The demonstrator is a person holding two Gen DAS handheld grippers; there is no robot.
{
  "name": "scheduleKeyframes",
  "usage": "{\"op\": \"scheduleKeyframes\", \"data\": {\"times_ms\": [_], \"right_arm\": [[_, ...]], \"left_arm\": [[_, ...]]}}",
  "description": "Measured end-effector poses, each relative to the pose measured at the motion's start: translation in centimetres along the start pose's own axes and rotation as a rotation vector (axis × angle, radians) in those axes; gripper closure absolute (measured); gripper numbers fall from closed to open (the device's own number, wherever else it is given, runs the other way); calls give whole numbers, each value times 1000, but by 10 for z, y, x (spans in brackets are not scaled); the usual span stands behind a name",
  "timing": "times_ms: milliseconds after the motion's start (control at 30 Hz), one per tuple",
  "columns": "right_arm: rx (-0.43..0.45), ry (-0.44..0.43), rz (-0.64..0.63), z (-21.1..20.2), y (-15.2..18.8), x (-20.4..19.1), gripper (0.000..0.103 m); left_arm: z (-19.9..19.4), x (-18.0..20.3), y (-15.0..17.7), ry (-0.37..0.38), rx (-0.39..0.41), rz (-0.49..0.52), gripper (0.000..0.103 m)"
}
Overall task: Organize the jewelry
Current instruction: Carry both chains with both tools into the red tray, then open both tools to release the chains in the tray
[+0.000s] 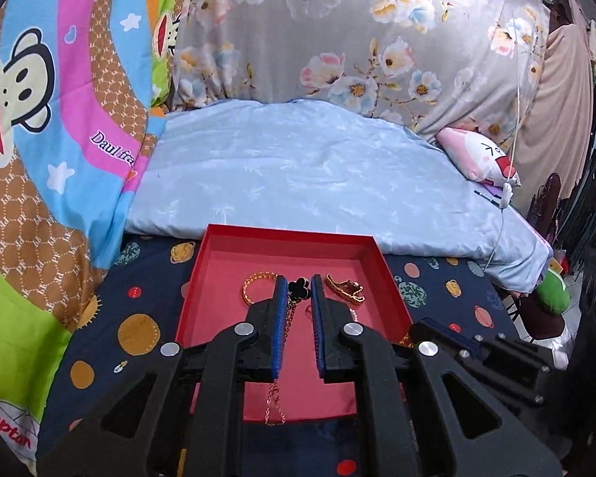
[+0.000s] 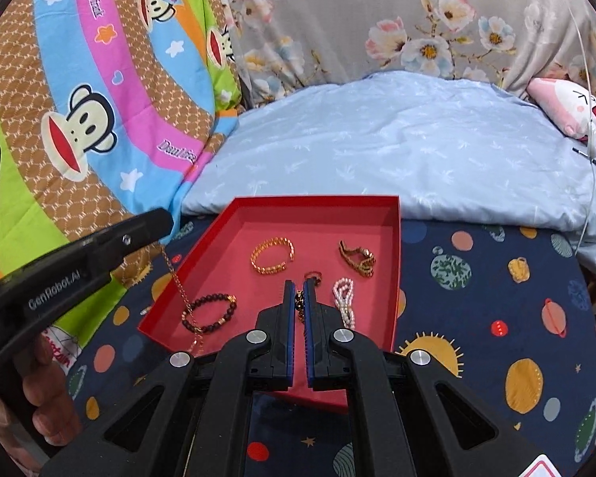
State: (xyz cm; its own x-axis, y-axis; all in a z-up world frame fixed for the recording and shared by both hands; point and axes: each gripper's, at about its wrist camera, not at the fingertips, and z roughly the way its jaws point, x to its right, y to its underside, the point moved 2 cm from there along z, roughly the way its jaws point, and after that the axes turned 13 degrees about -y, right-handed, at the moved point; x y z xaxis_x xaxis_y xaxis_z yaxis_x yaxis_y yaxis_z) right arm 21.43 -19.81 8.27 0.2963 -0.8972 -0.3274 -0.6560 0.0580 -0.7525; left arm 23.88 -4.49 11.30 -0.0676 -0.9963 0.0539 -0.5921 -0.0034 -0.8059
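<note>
Matt red tray, probably card; shiny gold-metal bangle (pearly bracelet beside).

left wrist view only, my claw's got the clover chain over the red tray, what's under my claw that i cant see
Observer: A dark bead bracelet lies in the near-left part of the red tray. Your left claw hides it from you.
Operator: is the chain over it
Observer: In the right wrist view the clover chain hangs in line with that bracelet. I cannot tell whether they touch.
Operator: whats the right claw doing
Observer: The right claw is over the tray, closed on a small dark-and-gold piece.
</note>
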Motion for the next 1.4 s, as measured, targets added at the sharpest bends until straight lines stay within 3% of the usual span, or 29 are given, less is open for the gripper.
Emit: {"op": "scheduleKeyframes", "data": {"times_ms": [367,733,767,800,900,1167,1400], "right_arm": [[-28,-3,17,17,11,10,99],[-35,-5,-6,30,5,9,99],[-23,-4,-11,29,4,8,99],[-19,-9,-11,29,3,8,95],[-1,-12,-6,24,-1,7,94],[37,-4,11,3,2,9,85],[47,30,12,-26,30,6,79]], "left_arm": [[9,5,-21,6,27,-15,92],[31,8,-15,-16,-7,-14,91],[33,7,-14,-27,-11,-18,81],[34,5,-14,-40,-13,-23,66],[34,0,-13,-61,-4,-39,52],[27,-7,-8,-75,-1,-39,52],[13,-14,19,-84,-32,-24,52]]}}
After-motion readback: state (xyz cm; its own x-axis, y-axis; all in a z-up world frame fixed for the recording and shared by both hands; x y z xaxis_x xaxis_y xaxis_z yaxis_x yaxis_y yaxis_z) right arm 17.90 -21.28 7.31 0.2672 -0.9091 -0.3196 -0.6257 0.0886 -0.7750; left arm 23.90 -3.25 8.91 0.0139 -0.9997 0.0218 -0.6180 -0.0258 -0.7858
